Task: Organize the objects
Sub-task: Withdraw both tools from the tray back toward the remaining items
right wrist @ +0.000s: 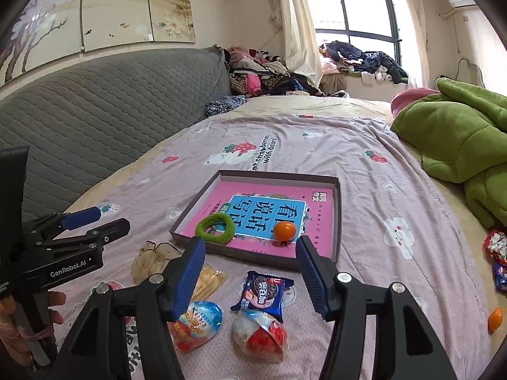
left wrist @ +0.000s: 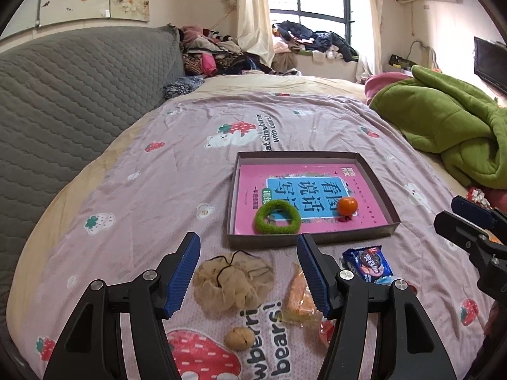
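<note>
Nearest us in the left wrist view, a walnut lies on the bedspread just below our left gripper, whose jaws stand wide with nothing pressed between them. Between those jaws we see a beige mesh pouch with a dark drawstring, and against the right finger a clear packet of orange wafers. Just right of that finger lies a blue Oreo pack.

Ahead of the left gripper sits a shallow cardboard box lid lined with a pink booklet; on the booklet rest a green fuzzy hair tie and a small orange, a little apart.

In the right wrist view our right gripper is also wide and holds nothing. Below it lie two Kinder eggs, and the Oreo pack sits between its jaws on the bed. Far to its right, near the bed's edge, lie another orange and a wrapped sweet. A green quilt is heaped ahead to the right.
</note>
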